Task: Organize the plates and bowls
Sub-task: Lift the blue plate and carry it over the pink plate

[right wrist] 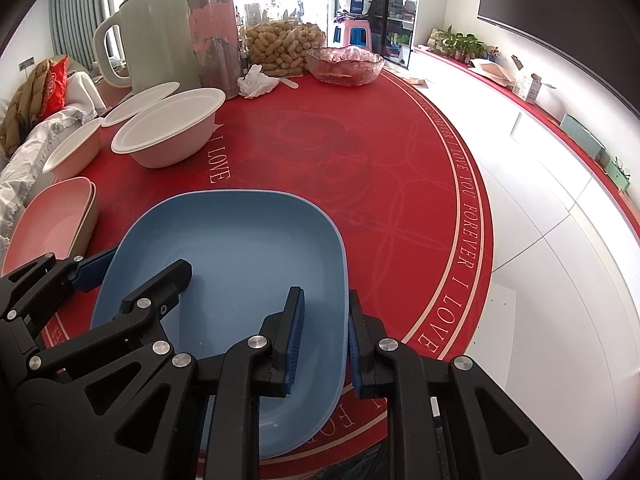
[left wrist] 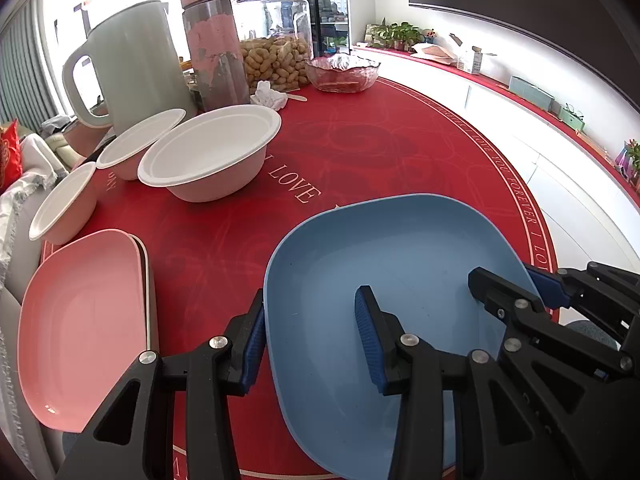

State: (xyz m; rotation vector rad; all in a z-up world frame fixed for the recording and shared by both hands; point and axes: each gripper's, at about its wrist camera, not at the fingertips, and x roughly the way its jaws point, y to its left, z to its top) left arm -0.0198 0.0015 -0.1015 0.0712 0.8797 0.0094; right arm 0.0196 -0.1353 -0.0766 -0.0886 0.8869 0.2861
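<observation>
3 white bowls [left wrist: 208, 156] | 1 pink plate [left wrist: 80, 328] stacked on a beige one | 1 blue plate [left wrist: 384, 264] on red table [left wrist: 360, 140] | left gripper [left wrist: 310, 344] jaws wide, straddling left rim, nothing pinched | right gripper [right wrist: 322, 336] near-closed astride right rim

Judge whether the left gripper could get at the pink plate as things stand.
Probably not yet: the left gripper straddles the blue plate rim. Once clear of it, only bare red tablecloth separates it from the pink plate.
</observation>
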